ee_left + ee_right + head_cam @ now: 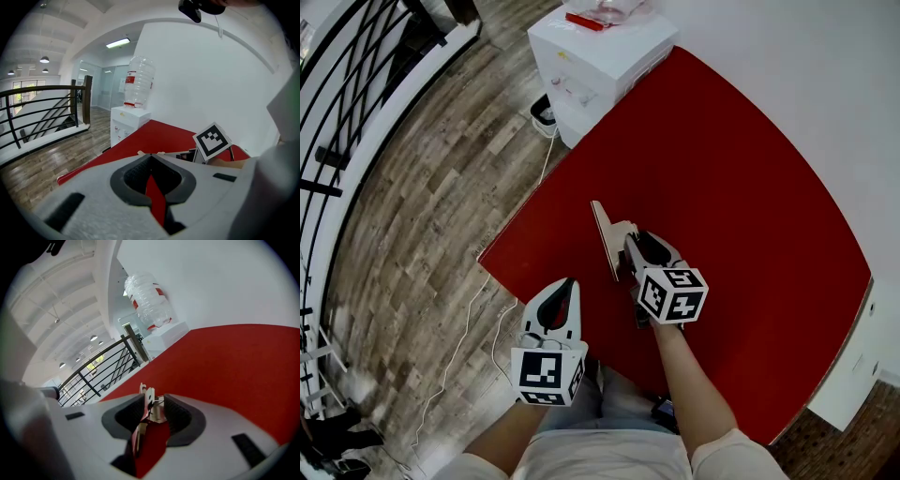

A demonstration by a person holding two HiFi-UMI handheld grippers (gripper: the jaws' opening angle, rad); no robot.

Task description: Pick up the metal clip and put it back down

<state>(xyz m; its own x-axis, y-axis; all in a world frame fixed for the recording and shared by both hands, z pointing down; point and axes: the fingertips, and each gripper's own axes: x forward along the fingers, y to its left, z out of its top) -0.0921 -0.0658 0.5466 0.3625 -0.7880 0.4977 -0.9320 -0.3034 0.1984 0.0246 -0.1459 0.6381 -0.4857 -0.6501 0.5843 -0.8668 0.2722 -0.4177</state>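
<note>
A pale metal clip (pixel 607 234) stands on edge on the red table (pixel 750 187), near its front left part. My right gripper (pixel 631 240) is around the clip's near end. In the right gripper view the clip (pixel 149 399) sits between the two dark pads, close against the left one, with a gap to the right pad, so that gripper (pixel 153 397) is open. My left gripper (pixel 570 282) hangs off the table's front edge, left of the clip and apart from it. Its fingertips meet, and the left gripper (pixel 151 157) holds nothing.
A white water dispenser (pixel 591 56) with a clear bottle (pixel 138 82) stands at the table's far left corner. A black stair railing (pixel 347 112) runs along the wood floor on the left, and a white cable (pixel 487 309) trails on the floor by the table's front edge. A white wall runs behind the table.
</note>
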